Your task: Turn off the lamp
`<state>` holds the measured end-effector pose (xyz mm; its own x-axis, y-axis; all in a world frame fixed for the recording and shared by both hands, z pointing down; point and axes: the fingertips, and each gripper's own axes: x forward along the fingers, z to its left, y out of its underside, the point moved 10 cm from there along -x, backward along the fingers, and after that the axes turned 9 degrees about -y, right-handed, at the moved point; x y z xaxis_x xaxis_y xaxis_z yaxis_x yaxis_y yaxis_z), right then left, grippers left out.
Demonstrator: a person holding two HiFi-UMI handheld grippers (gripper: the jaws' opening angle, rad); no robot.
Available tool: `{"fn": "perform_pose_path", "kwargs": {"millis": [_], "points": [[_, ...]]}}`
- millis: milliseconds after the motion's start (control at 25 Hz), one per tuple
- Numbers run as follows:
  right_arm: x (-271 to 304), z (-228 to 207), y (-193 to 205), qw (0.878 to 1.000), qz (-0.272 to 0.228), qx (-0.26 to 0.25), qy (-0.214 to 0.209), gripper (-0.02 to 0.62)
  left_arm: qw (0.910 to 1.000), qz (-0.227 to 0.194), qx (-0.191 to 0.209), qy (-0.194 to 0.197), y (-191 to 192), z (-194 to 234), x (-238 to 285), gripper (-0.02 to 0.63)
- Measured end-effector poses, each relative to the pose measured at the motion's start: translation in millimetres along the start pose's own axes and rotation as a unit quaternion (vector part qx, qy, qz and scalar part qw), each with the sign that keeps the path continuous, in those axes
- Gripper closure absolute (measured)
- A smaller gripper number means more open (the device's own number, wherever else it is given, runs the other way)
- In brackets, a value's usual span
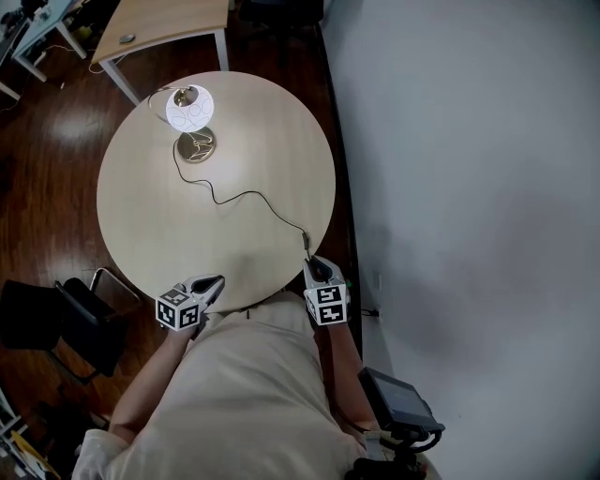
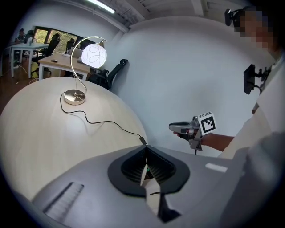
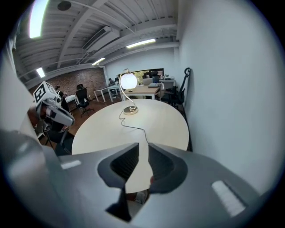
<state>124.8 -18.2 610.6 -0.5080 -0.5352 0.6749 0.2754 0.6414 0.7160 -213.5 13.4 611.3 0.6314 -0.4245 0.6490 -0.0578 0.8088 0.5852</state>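
The lamp stands at the far left of the round table (image 1: 262,122). Its white globe (image 1: 190,108) glows, held on a curved arm above a brass base (image 1: 196,144). A black cord (image 1: 246,196) runs from the base to a small inline piece (image 1: 306,240) near the table's near right edge. My left gripper (image 1: 214,283) hovers at the near edge, its jaws together and empty. My right gripper (image 1: 315,265) sits just behind the cord's end, jaws a narrow gap apart and empty. The left gripper view shows the lit globe (image 2: 94,55) and the right gripper (image 2: 174,128).
A wooden desk (image 1: 159,23) stands beyond the table. A black chair (image 1: 66,319) is at the near left on the dark wood floor. A white wall (image 1: 469,187) runs close along the table's right side. A black device (image 1: 398,403) sits by the person's right.
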Motion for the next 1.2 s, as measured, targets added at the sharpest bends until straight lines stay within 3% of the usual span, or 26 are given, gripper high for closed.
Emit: {"fn": "perform_pose_path", "kwargs": {"millis": [640,1200], "points": [[40,-53,44,0.997,0.059,0.043,-0.001,0.526,0.9981,0.009,-0.016,-0.059,-13,-17,12,0.601],[54,-76,49,0.994,0.091,0.059,-0.008,0.526,0.9981,0.003,-0.011,-0.061,-31,-32,17,0.601]]}}
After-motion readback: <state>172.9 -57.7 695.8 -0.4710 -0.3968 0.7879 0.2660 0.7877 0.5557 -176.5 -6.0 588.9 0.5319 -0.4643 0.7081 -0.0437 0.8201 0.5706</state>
